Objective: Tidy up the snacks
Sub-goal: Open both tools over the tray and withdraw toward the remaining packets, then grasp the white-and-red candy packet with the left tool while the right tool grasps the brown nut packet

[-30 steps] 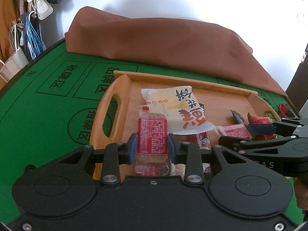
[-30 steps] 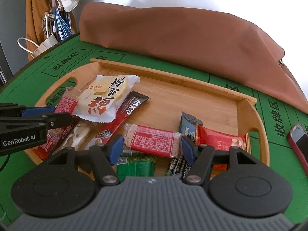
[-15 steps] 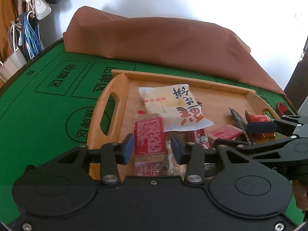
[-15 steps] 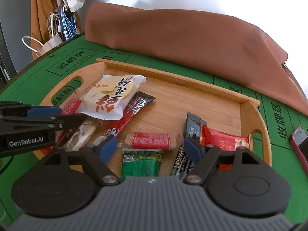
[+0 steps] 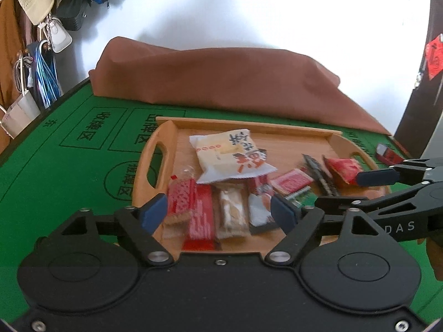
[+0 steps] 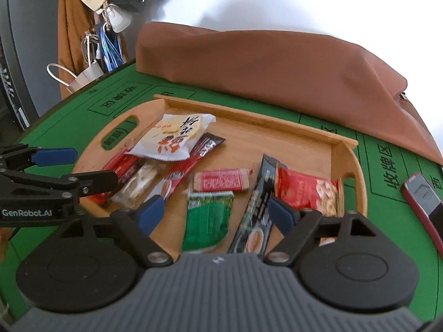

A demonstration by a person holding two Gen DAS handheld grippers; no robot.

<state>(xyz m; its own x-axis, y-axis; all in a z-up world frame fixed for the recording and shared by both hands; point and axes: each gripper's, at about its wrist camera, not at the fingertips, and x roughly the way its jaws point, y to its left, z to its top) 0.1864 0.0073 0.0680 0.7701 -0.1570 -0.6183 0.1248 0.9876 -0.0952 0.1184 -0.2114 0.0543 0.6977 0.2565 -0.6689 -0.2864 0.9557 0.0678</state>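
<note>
A wooden tray point(image 5: 163, 149) point(image 6: 346, 155) on the green table holds several snack packets. A white bun packet point(image 5: 229, 157) point(image 6: 171, 138) lies at the tray's back left. A red cracker packet point(image 5: 180, 199) lies at the front left edge beside a red bar point(image 5: 200, 218) and a nougat bar point(image 5: 231, 213). Another red cracker packet point(image 6: 221, 179) lies mid-tray, with a green packet point(image 6: 207, 221), a dark coffee stick point(image 6: 254, 207) and a red nut packet point(image 6: 304, 191). My left gripper point(image 5: 220, 211) is open and empty above the tray's front left. My right gripper point(image 6: 216, 213) is open and empty above the front middle.
A brown cloth-covered heap point(image 5: 221, 83) point(image 6: 277, 66) lies behind the tray. A red phone point(image 6: 423, 202) lies on the table right of the tray. Bags and a hat point(image 5: 33, 0) hang at the far left beyond the table edge.
Both grippers opened and let go of their red cracker packets, which now lie in the tray. Both grippers have drawn back and up from the tray.
</note>
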